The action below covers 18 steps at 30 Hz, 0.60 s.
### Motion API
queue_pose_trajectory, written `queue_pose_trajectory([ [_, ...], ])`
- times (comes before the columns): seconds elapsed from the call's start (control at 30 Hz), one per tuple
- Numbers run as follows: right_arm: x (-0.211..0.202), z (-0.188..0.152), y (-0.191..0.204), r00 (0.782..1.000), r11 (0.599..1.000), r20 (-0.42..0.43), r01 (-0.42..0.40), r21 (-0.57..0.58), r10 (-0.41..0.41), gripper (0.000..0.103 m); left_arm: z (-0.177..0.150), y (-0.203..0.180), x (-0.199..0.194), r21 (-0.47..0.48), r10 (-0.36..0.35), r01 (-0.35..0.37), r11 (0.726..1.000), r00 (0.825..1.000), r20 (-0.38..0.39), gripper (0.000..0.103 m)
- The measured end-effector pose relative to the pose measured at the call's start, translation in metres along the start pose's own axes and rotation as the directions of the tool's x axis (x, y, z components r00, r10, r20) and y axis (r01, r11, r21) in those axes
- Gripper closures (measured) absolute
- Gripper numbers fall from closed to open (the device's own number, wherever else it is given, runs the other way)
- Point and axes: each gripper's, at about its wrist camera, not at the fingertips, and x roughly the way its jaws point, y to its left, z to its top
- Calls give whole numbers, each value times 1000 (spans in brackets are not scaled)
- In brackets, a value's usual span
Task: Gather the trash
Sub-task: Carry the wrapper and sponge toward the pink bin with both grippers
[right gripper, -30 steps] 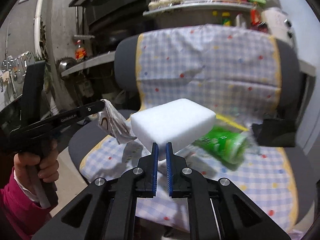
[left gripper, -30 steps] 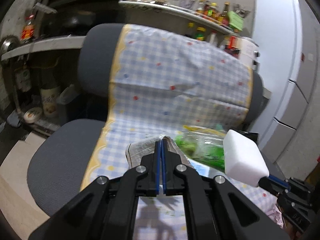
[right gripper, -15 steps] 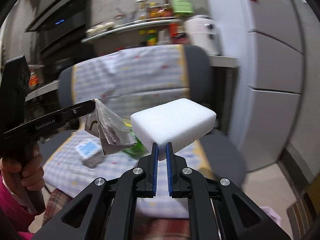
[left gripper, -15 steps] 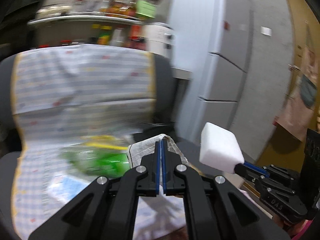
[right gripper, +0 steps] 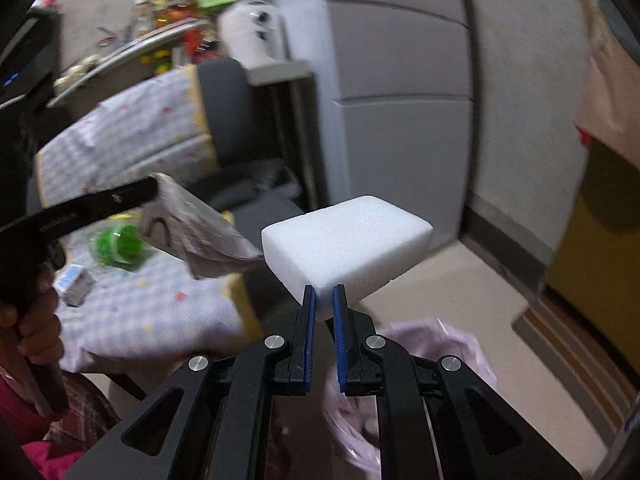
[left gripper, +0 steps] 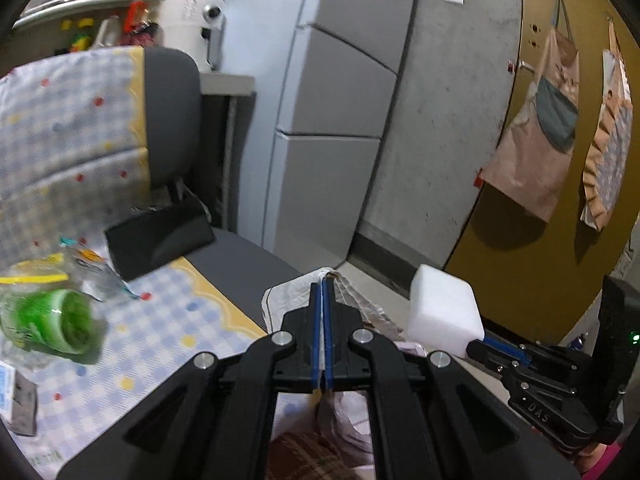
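1. Left wrist view: the left tongs (left gripper: 322, 292) sit at lower centre, pressed together on a crumpled paper wrapper (left gripper: 280, 300) that pokes out on both sides of the blue pads.
2. A second ago the chair (left gripper: 168, 92) filled this frame; now it has slid to the left edge, and a grey cabinet (left gripper: 332, 120) and a mustard door (left gripper: 560, 260) take the centre and right. The view has swung away from the seat.
3. On the checked seat cover at lower left, a green bottle (left gripper: 52, 324) and a small carton (left gripper: 16, 396) remain uncollected.
4. Right wrist view: the right tongs (right gripper: 324, 300) at lower centre are clamped on the lower corner of a white foam block (right gripper: 348, 240).
5. A pink-lined trash bag (right gripper: 460, 356) now shows at the bottom of the frame, below the tongs; earlier it was out of sight.
6. Judged from this, both pieces are being carried toward the bag, and release looks like the next step. More litter waits on the chair.
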Motion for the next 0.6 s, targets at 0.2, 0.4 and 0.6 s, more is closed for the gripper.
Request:
queue_pose_trajectory([
  [0.2, 21, -30, -36, 995, 996, -91, 53, 75, -46, 93, -9, -16, 22, 18, -28, 29, 999, 999, -40, 103],
  [0.4, 28, -47, -53, 992, 993, -107, 80, 81, -71, 93, -25, -50, 46, 73, -92, 95, 993, 995, -50, 103],
  [0.6, 32, -62, -71, 985, 988, -144, 107, 108, -91, 92, -46, -82, 74, 150, -100, 114, 982, 990, -96, 103],
])
